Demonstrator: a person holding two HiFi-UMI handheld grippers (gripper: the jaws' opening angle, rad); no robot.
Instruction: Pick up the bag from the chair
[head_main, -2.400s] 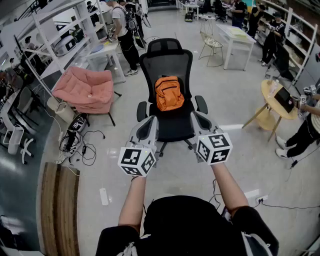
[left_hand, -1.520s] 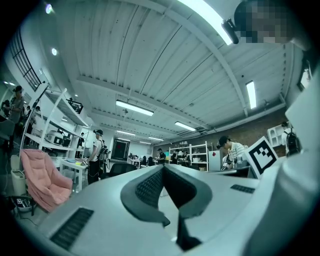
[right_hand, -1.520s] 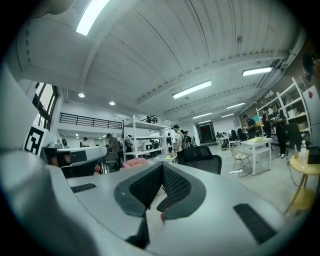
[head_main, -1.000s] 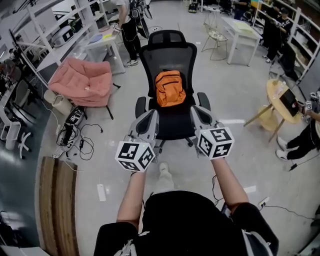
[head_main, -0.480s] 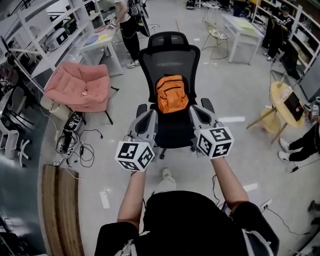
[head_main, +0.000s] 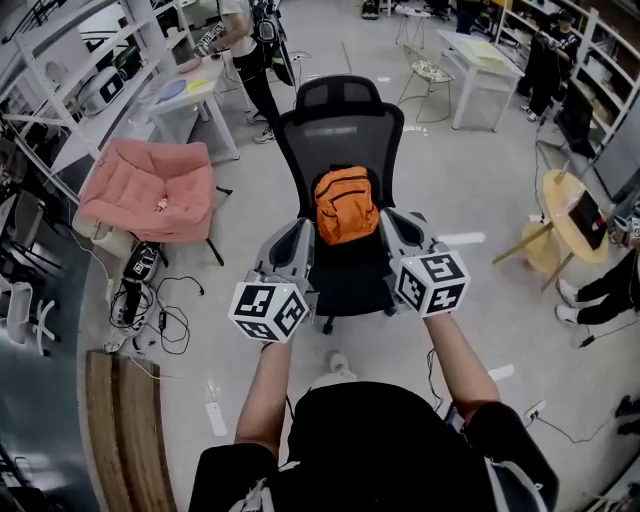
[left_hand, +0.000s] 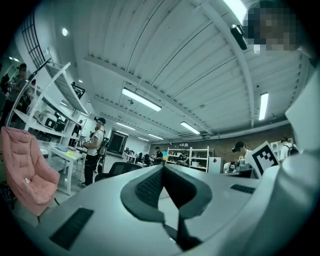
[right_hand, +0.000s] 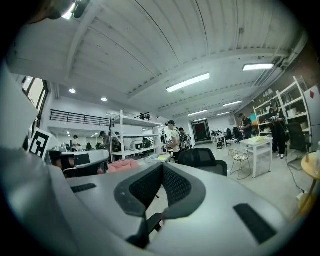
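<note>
Looking down through the head view, I see the orange bag (head_main: 346, 205) upright on the seat of the black chair (head_main: 350, 115), leaning against its backrest, with my left gripper (head_main: 299, 236) and right gripper (head_main: 391, 224) flanking it, seemingly short of touching. Through the left gripper view, the jaws sit pressed together on nothing. The right gripper view shows likewise closed, empty jaws, the chair's backrest beyond the tips.
</note>
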